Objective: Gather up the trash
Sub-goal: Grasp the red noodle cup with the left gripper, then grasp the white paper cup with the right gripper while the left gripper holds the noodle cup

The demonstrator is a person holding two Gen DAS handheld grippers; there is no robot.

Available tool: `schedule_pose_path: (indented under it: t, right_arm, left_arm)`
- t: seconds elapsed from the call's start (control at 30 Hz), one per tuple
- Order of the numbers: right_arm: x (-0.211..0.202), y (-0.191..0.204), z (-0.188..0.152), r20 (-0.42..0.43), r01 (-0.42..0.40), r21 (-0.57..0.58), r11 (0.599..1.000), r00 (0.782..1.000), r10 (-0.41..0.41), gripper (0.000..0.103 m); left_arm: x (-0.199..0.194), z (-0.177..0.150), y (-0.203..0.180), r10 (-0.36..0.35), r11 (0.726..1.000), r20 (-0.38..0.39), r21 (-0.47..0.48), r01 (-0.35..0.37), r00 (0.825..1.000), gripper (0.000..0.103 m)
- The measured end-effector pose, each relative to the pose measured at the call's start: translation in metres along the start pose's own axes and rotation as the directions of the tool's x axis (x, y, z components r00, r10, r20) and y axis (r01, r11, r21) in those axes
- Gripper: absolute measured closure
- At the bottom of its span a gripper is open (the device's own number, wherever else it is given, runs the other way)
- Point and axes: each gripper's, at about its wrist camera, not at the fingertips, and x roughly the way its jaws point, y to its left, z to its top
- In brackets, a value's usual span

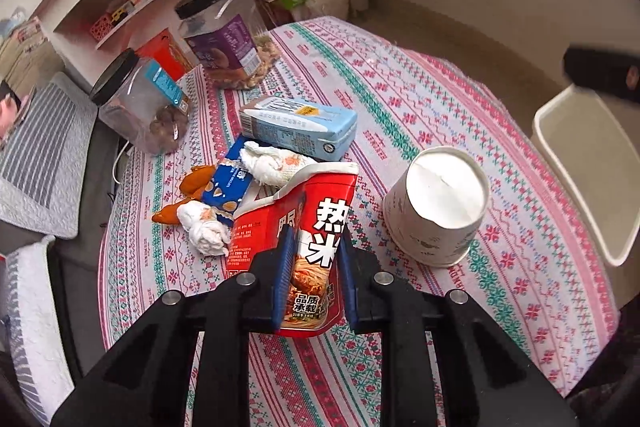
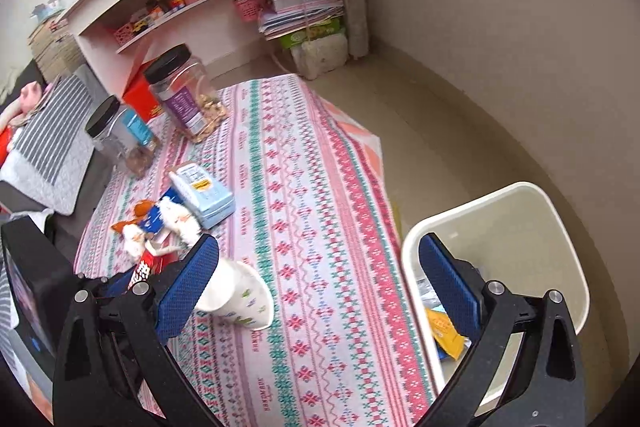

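A squashed red instant-noodle cup (image 1: 304, 211) stands on the patterned tablecloth (image 1: 400, 99), and my left gripper (image 1: 316, 231) is shut on its lower half, with the blue pads pressing in both sides. A white paper cup (image 1: 436, 203) lies on its side just to the right. Behind the red cup are crumpled tissues (image 1: 272, 163), a blue wrapper (image 1: 226, 187), orange peel (image 1: 196, 179) and a pale blue carton (image 1: 300, 131). In the right wrist view, my right gripper (image 2: 320, 241) is open and holds nothing. Its left finger is beside the paper cup (image 2: 240, 295).
A white bin (image 2: 500, 227) with some wrappers inside stands on the floor off the table's right edge. Two black-lidded clear jars (image 1: 224, 39) (image 1: 140, 99) stand at the far left of the table. Shelves and a padded seat lie beyond.
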Motion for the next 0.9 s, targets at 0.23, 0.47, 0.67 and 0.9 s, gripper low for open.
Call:
schedule_pose_path:
  t: [0.23, 0.47, 0.67, 0.9]
  right_arm:
    - [0.018, 0.055, -0.019, -0.058, -0.045, -0.206, 0.977, 0.998, 0.034, 0.007]
    - [0.052, 0.084, -0.035, -0.113, 0.025, -0.293, 0.956, 0.992, -0.06, 0.007]
    - [0.082, 0.092, -0.034, -0.197, 0.011, -0.245, 0.97, 0.979, -0.061, 0.024]
    - [0.094, 0.106, -0.034, -0.251, -0.018, -0.227, 0.974, 0.967, -0.041, 0.054]
  left_arm:
    - [-0.063, -0.007, 0.075, -0.118, 0.962, 0.133, -0.232, 0.146, 0.984, 0.081]
    - [-0.081, -0.025, 0.118, -0.122, 0.922, 0.183, -0.343, 0.18, 0.975, 0.081]
    - [-0.081, -0.04, 0.138, -0.128, 0.903, 0.183, -0.385, 0.191, 0.975, 0.081]
    - [-0.08, -0.051, 0.155, -0.117, 0.888, 0.18, -0.421, 0.184, 0.977, 0.081]
